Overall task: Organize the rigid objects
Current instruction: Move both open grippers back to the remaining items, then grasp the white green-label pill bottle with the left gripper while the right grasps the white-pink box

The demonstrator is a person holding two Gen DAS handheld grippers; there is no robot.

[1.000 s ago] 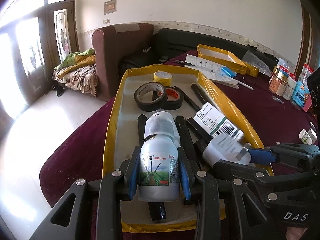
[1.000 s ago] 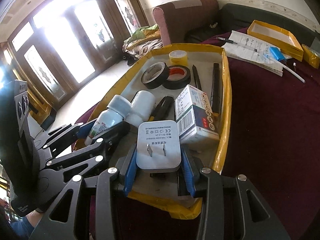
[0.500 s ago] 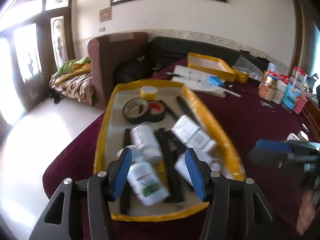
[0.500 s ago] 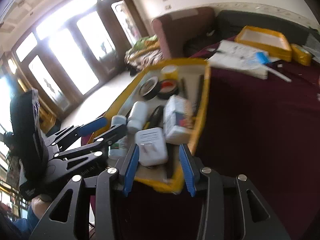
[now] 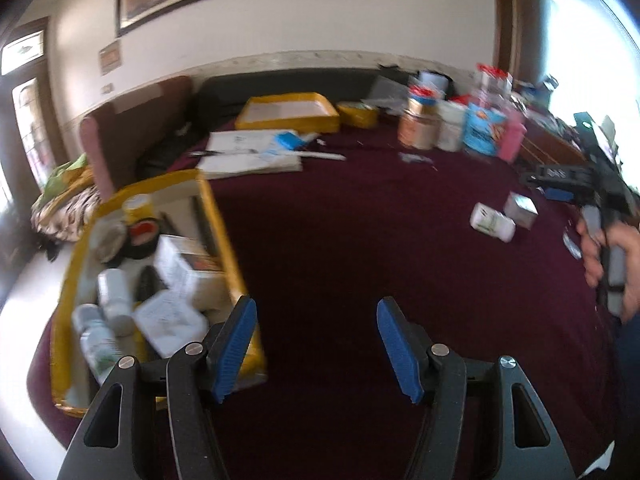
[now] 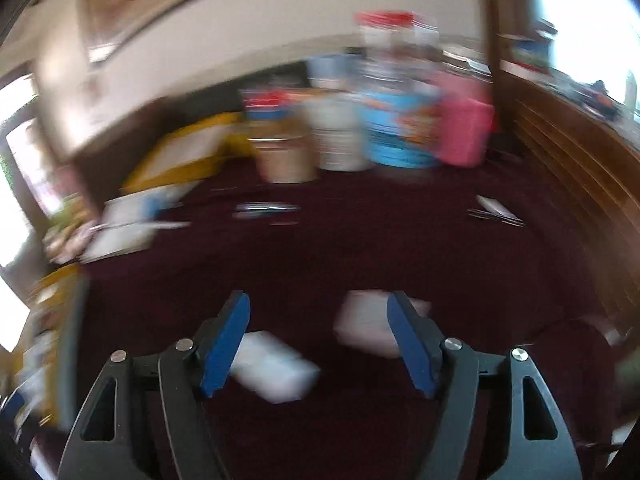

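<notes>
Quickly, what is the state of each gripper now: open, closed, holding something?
Left gripper: open, empty; jaws have just been opening.
Right gripper: open, empty; jaws have just been opening.

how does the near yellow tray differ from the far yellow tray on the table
The near yellow tray is crowded with bottles, tape rolls and boxes; the far yellow tray looks bare inside. The near tray runs lengthwise away from the camera at the table's left edge; the far tray lies crosswise toward the back, beyond the papers. The near tray appears longer. Both have yellow rims, pale floors, and rest on the maroon cloth.
</notes>
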